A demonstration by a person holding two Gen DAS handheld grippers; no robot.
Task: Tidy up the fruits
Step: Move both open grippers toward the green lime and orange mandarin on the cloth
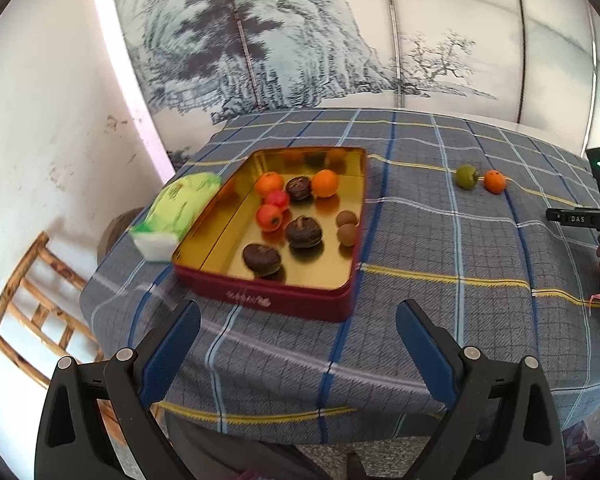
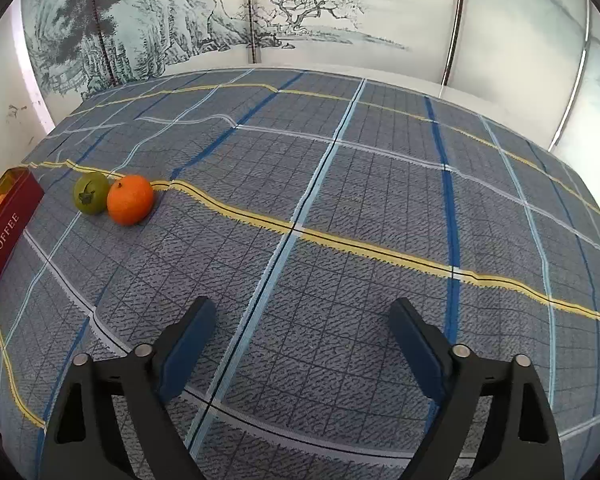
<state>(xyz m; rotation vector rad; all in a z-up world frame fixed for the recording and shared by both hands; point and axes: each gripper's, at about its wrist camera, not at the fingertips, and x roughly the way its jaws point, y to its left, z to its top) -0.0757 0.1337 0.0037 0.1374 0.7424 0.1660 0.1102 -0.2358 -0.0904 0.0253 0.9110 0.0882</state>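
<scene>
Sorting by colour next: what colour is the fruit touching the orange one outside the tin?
Olive green fruit with a dark stem, clearest in the right wrist view.

my left wrist camera looks down over the tin (image 1: 342, 292) from near; my right faces bare counter (image 2: 340, 200); both share the orange (image 1: 494, 181) and green fruit (image 1: 466, 176).

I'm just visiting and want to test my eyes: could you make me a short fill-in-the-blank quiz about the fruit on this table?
1. Two fruits lie outside the tin on the cloth: an orange one and a ____ one.
2. Those two fruits are ____ each other.
3. The right hand-held gripper holds ____.
4. The tin's inside is ____ coloured.

Missing words: green; touching; nothing; gold
</scene>
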